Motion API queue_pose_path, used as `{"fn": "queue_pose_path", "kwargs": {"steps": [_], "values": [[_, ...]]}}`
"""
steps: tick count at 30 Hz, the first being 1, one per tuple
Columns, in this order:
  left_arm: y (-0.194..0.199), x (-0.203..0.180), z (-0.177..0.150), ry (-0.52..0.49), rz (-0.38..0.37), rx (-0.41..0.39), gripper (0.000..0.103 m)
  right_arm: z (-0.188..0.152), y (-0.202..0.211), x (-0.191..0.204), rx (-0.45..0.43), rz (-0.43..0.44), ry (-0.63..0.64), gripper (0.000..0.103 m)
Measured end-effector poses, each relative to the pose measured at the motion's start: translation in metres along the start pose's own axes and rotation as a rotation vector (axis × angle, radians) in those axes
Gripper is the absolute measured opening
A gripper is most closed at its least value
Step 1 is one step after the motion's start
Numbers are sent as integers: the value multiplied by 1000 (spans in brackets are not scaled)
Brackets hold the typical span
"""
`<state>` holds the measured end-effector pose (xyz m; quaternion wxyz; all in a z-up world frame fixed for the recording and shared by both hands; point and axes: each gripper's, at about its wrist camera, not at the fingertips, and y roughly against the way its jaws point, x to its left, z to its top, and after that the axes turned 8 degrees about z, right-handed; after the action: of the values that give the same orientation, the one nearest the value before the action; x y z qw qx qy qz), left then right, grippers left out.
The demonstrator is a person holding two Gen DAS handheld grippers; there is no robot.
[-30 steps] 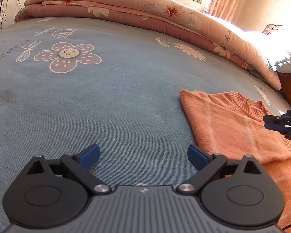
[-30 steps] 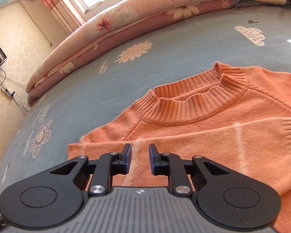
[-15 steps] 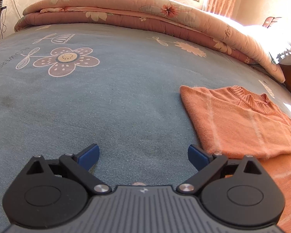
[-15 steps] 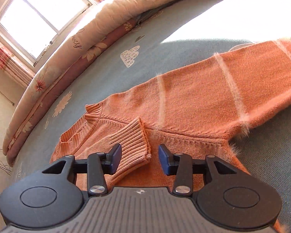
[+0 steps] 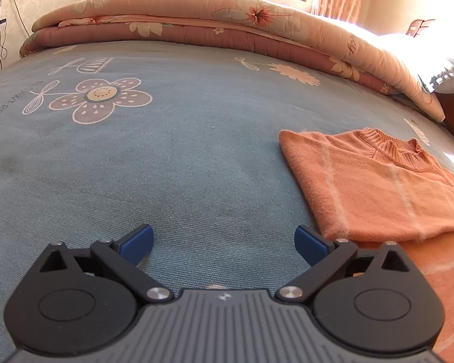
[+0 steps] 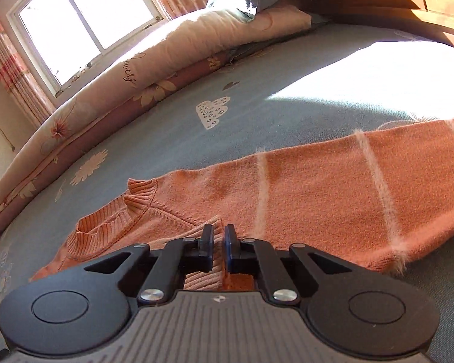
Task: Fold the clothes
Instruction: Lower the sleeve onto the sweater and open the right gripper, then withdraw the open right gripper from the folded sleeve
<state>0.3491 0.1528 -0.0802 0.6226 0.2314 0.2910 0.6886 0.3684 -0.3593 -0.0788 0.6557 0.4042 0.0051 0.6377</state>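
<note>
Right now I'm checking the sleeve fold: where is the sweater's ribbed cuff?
In the right wrist view the ribbed cuff sits low at centre, between the closing fingers of the right gripper, just right of the sweater's collar.

Legible lettering appears on two textiles. The blue bedsheet (image 5: 196, 139) carries one printed word, seen sideways and inverted in the left wrist view, which appears to read "FLOWERS" (image 5: 7, 99); it stands just left of the large flower print (image 5: 101, 96), beside that flower's leafy stem. The folded peach quilt (image 6: 154, 69) along the far edge of the same sheet bears dark cursive script (image 6: 130, 71) on its pale upper fold, above the cloud print (image 6: 213, 110) in the right wrist view; its letters are too distorted to spell out. The same script (image 5: 352, 44) recurs in the left wrist view.
</note>
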Motion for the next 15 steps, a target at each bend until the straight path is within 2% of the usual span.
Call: {"fn": "queue_pose_path", "kwargs": {"steps": [3,5,7,10,12,15], "values": [[0,1,0,4,-4,1,99,0,6,2,4,2,-27,15],[0,1,0,6,-6,2,99,-1,14,15,-12,39,-4,17],[0,1,0,4,-6,2,99,-5,10,35,36,116,28,22],[0,2,0,5,-7,3,99,-14,-6,75,125,248,85,35],[0,2,1,6,-9,4,99,-23,-21,101,178,332,107,48],[-1,2,1,8,-10,5,99,-40,-47,136,259,419,112,54]]}}
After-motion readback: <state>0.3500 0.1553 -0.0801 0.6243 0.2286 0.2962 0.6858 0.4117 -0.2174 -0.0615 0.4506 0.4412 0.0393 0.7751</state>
